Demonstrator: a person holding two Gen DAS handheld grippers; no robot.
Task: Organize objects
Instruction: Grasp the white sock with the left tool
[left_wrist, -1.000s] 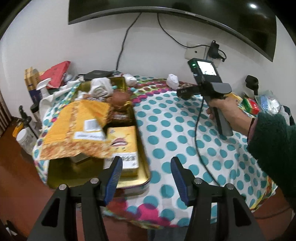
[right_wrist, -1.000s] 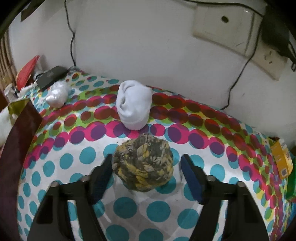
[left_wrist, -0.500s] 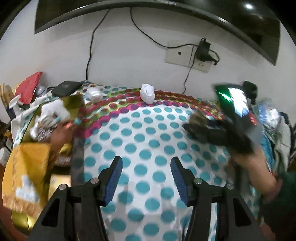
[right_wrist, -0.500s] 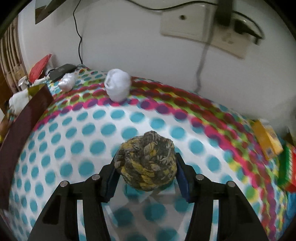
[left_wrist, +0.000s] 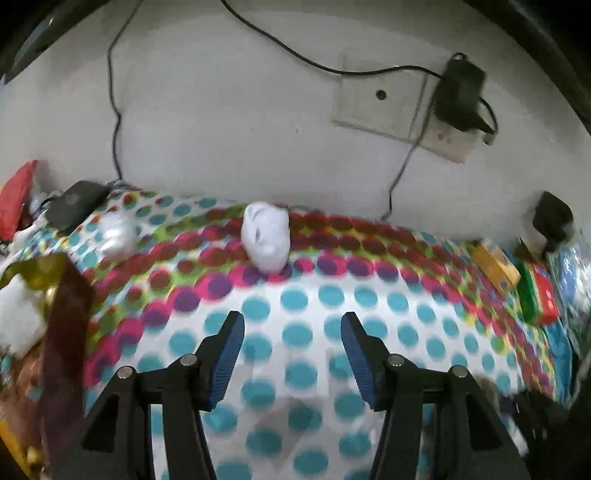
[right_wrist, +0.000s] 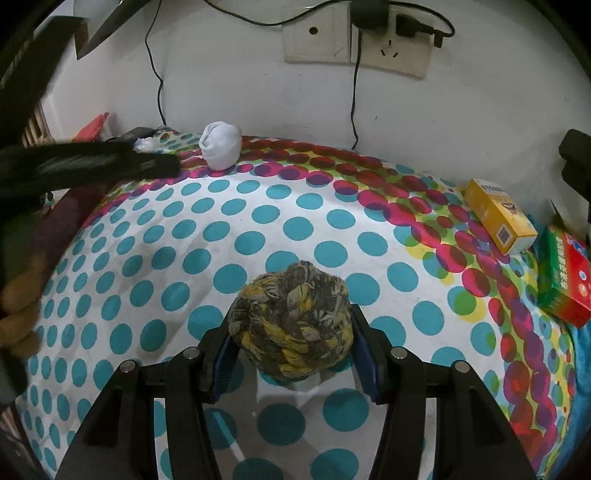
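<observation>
My right gripper (right_wrist: 293, 343) is shut on a yellow and grey braided rope ball (right_wrist: 291, 325) and holds it above the polka-dot tablecloth (right_wrist: 258, 221). My left gripper (left_wrist: 291, 343) is open and empty, low over the cloth, facing a white rolled sock (left_wrist: 265, 236) that lies ahead near the wall. The sock also shows in the right wrist view (right_wrist: 220, 150). A crumpled white wad (left_wrist: 116, 232) lies left of the sock. The left gripper's body (right_wrist: 85, 166) crosses the left of the right wrist view.
A gold tray (left_wrist: 48, 280) with white and brown items stands at the left edge. A yellow box (right_wrist: 498, 221) and a red-green box (right_wrist: 565, 277) lie at the right. A black device (left_wrist: 74, 206) sits at the back left. Cables and a wall socket (right_wrist: 391, 51) are behind.
My left gripper has swung from the tray toward the white sock and come closer to it. My right gripper closed on the rope ball and pulled back with it from the wall.
</observation>
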